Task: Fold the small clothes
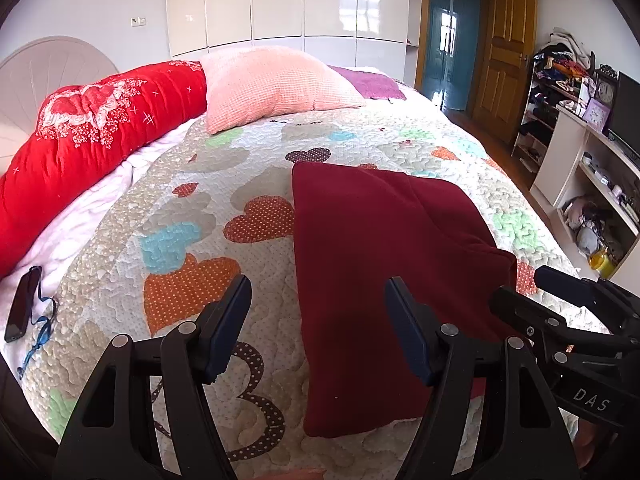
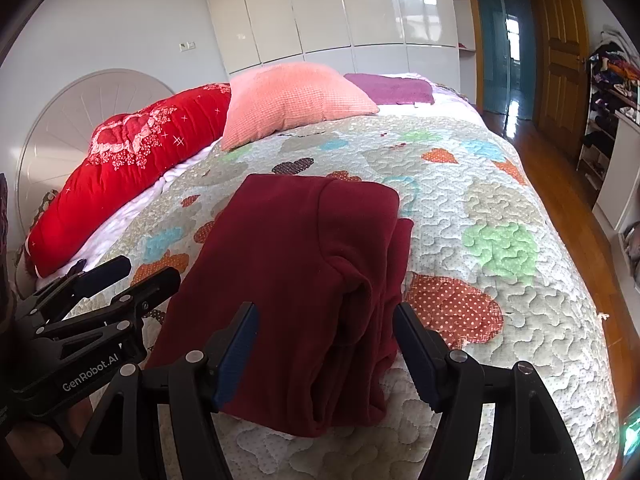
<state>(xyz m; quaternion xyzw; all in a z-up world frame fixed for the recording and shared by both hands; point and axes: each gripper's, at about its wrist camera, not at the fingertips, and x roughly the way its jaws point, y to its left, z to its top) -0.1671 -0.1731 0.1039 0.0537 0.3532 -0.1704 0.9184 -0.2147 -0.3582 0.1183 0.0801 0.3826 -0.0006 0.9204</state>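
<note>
A folded dark red fleece garment [image 1: 384, 264] is lying on the near part of the heart-patterned quilted bedspread [image 1: 192, 216], its thick folded edge on the right. The left hand-held gripper [image 1: 318, 300] is hovering over the garment's near left edge with jaws apart, gripping nothing. The right hand-held gripper [image 2: 326, 328] is hovering over its near right folds, jaws likewise apart and empty. A pink textured pillow [image 1: 272, 84] is resting at the far side.

A bed [image 1: 360, 128] under a heart-patterned quilt [image 2: 500, 216] fills the room, with a pink pillow [image 1: 272, 84] and red duvet [image 1: 100, 120] near its round headboard [image 2: 80, 120]. Glossy white wardrobes [image 1: 280, 0] reflect window light beside a wooden door [image 1: 508, 40]; the floor [image 2: 560, 168] is polished wood.
</note>
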